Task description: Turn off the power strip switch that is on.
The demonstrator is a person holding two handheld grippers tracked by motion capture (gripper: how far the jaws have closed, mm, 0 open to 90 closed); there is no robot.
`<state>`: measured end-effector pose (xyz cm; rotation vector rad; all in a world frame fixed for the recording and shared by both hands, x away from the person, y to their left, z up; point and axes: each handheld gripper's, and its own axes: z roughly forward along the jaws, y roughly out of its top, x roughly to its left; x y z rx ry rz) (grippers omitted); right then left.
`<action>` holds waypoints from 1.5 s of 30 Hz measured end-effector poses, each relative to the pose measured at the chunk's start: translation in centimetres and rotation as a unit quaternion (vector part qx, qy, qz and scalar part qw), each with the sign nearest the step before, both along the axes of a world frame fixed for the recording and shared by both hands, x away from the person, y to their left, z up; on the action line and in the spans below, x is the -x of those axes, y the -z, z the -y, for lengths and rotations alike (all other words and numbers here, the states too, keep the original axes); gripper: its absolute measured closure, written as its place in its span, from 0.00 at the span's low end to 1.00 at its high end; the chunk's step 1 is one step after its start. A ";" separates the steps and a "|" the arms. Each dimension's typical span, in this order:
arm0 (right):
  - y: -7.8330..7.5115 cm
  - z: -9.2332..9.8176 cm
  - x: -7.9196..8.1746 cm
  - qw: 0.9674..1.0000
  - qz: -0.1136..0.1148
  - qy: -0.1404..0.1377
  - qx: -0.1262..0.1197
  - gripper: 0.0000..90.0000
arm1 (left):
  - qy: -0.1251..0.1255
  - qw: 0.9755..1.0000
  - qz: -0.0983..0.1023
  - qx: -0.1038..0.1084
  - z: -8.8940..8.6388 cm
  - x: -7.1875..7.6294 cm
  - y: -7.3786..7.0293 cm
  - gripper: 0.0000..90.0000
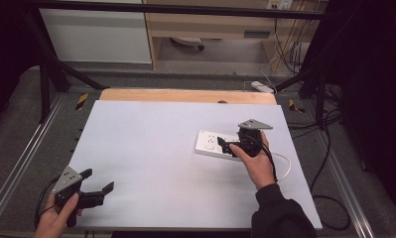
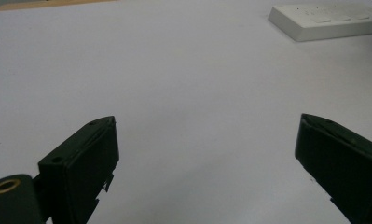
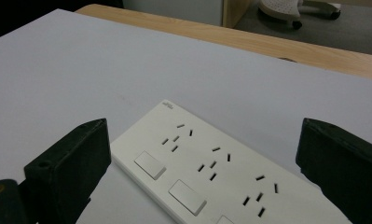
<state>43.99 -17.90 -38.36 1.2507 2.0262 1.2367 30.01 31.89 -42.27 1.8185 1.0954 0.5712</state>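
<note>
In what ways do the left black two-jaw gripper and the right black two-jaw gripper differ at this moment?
The left black two-jaw gripper sits at the near left edge of the white table, while the right black two-jaw gripper is over the white rectangular plastic power strip. The left gripper's jaws frame bare table; the right's frame the strip. Both are open and hold nothing.

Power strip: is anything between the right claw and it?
Nothing visible. The right claw hangs open just above the power strip, its jaws either side of the bare socket face on the white table.
</note>
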 end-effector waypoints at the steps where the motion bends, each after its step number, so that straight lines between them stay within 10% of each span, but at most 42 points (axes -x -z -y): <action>1: -0.3 0.5 0.2 1.000 0.004 0.001 0.000 0.04 | 0.000 1.000 0.000 0.000 0.0 0.0 0.0 0.07; 45: -2.3 10.6 6.8 0.995 0.065 0.071 -0.019 0.04 | -0.008 1.000 0.000 0.005 -0.2 0.1 0.0 0.07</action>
